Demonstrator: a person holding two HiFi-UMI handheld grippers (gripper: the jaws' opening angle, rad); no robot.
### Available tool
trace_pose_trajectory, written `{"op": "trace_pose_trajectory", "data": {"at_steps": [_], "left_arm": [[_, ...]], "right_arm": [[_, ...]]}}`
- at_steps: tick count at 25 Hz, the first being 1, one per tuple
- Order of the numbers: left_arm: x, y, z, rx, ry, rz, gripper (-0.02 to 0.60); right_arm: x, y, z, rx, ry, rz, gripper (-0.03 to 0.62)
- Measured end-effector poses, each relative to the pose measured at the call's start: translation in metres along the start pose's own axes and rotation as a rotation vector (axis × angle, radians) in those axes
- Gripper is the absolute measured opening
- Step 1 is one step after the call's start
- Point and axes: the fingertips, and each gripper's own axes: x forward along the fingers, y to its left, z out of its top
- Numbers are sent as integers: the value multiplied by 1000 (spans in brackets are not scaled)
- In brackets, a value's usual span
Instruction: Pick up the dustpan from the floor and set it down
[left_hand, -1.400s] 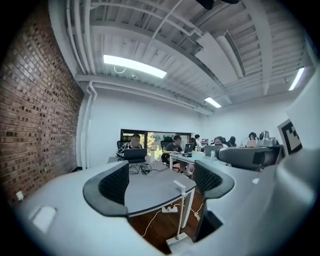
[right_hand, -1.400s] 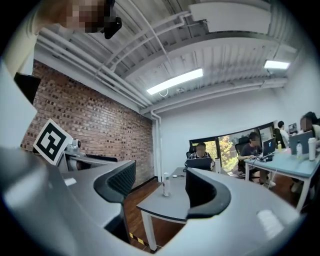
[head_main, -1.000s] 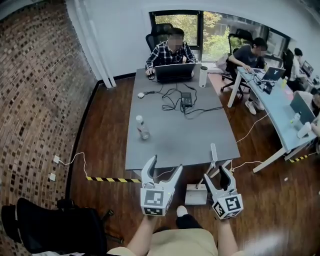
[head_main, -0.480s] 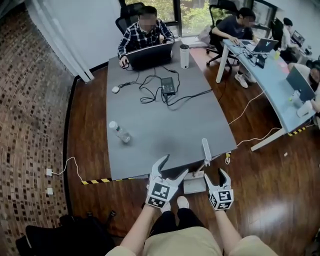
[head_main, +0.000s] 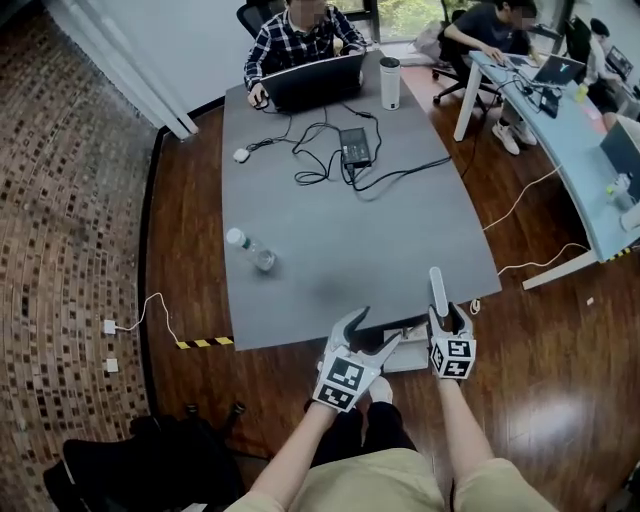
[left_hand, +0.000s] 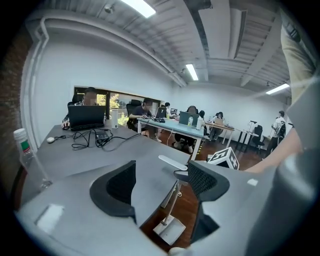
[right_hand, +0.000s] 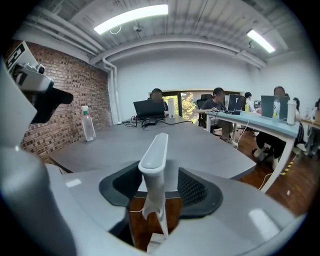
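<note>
A white dustpan (head_main: 408, 358) stands on the wooden floor at the near edge of the grey table, its long handle (head_main: 437, 288) rising upright. In the right gripper view the handle (right_hand: 155, 165) sits between the jaws of my right gripper (right_hand: 159, 187), which are closing, with a thin gap still showing on each side. My right gripper (head_main: 446, 318) is at the handle's top part. My left gripper (head_main: 370, 330) hangs just left of the pan, its jaws closing on nothing. The left gripper view has the pan (left_hand: 169, 230) below and beyond my left gripper (left_hand: 160, 185).
The grey table (head_main: 330, 230) carries a water bottle (head_main: 250, 250), a laptop (head_main: 312, 82), cables and a cup. A person sits at its far end. A black chair (head_main: 150, 460) is at lower left. Striped tape (head_main: 205, 343) and a cord lie on the floor.
Both grippers sank and went forward to the table's near edge. The right one came round the dustpan handle. Both pairs of jaws narrowed.
</note>
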Motion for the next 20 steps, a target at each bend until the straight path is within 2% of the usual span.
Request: {"op": "trace_pose_trajectory", "data": {"at_steps": [2,3,8,13,16,20], "left_arm": [[-7,12,-1,-23,-8,27,321],[-10,16,0,-34,-12,37,319],[-25,26,6,-53,-28,58,316],[-43,24,12,-106,-52,67,314],[-55,17,18,-85,-54,77,314],[-85,20,44,-61,-95,146,316]], "right_arm": [[10,5,-7,-7,26,12,185],[13,8,-8,-14,35,18,123],[-3,22,1,-33,53,28,117],[-40,49,10,-86,34,57,117],[-62,63,27,-110,-3,62,116],[-87,76,70,-114,-70,72,115]]}}
